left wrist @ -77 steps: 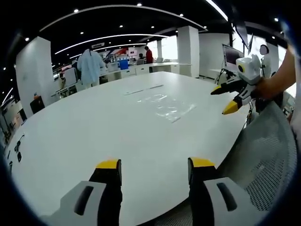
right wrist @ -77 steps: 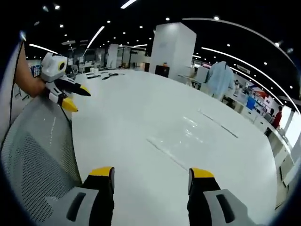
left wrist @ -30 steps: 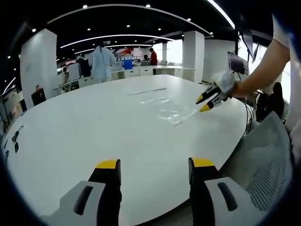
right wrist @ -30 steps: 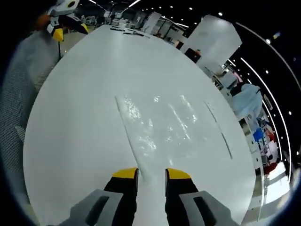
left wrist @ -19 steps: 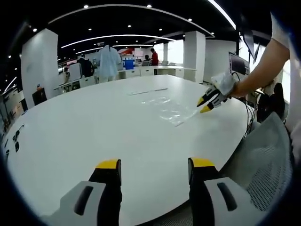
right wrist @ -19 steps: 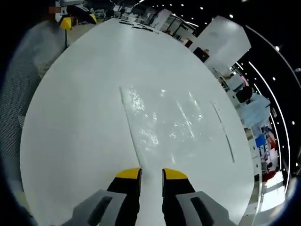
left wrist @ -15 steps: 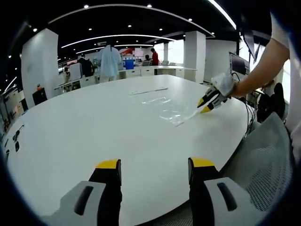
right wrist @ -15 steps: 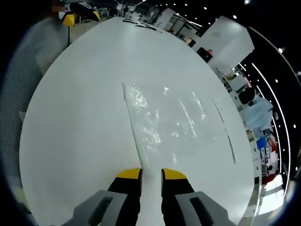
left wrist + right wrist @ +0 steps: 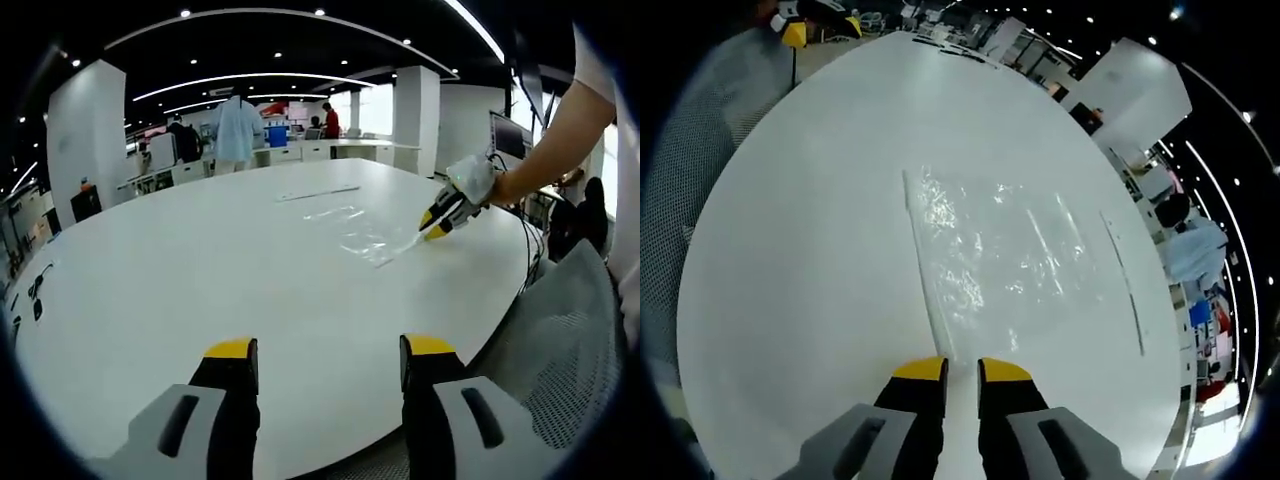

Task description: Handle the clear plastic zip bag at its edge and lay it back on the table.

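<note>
Open-plan office: big white table [image 9: 180,290], desks [image 9: 290,150], ceiling spotlights [image 9: 185,13].

A wide white table [image 9: 200,270] fills an open-plan office under rows of ceiling lights.

Behind its far edge, a person in a pale coat [image 9: 238,128] stands with their back turned near a blue bin [image 9: 276,135], with a figure in red [image 9: 331,122] further off. Square white pillars [image 9: 415,110] rise to the dark ceiling, and a monitor [image 9: 504,132] stands at the right. A grey mesh chair back [image 9: 565,350] presses close to the table's near edge. A long thin strip [image 9: 318,192] lies flat on the tabletop, and small dark items [image 9: 38,290] sit near its left rim.
</note>
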Action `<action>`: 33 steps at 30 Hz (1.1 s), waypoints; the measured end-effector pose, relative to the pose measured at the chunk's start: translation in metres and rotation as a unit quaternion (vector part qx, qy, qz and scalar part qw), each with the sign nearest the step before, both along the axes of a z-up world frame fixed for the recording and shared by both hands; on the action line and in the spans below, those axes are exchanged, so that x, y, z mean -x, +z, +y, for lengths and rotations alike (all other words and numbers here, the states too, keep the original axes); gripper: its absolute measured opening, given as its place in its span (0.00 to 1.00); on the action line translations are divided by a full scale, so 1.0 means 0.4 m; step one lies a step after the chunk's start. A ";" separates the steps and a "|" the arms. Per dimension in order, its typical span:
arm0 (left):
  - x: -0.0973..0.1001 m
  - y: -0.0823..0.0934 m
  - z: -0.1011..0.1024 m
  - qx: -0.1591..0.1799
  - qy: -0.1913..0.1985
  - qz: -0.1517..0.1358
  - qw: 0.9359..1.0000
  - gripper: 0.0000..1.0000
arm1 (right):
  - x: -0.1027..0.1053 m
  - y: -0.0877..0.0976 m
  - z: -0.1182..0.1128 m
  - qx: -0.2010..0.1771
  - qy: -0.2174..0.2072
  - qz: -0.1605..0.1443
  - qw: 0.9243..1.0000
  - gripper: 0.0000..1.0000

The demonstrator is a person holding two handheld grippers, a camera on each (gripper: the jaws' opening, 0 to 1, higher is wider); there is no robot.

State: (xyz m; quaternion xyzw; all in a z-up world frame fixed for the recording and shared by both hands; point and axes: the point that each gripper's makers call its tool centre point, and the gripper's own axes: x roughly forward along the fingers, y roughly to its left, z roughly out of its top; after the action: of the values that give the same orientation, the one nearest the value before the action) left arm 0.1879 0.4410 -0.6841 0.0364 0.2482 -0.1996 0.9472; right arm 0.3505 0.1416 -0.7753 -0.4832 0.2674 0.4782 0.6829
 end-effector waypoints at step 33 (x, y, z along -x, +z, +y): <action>0.004 -0.003 0.000 -0.003 -0.001 0.005 1.000 0.54 | 0.005 0.024 0.018 0.011 0.013 0.007 1.000 0.00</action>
State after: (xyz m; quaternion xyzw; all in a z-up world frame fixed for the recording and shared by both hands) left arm 0.1864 0.4412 -0.6855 0.0387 0.2534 -0.2004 0.9456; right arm 0.3485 0.1490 -0.7657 -0.4907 0.2711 0.4871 0.6697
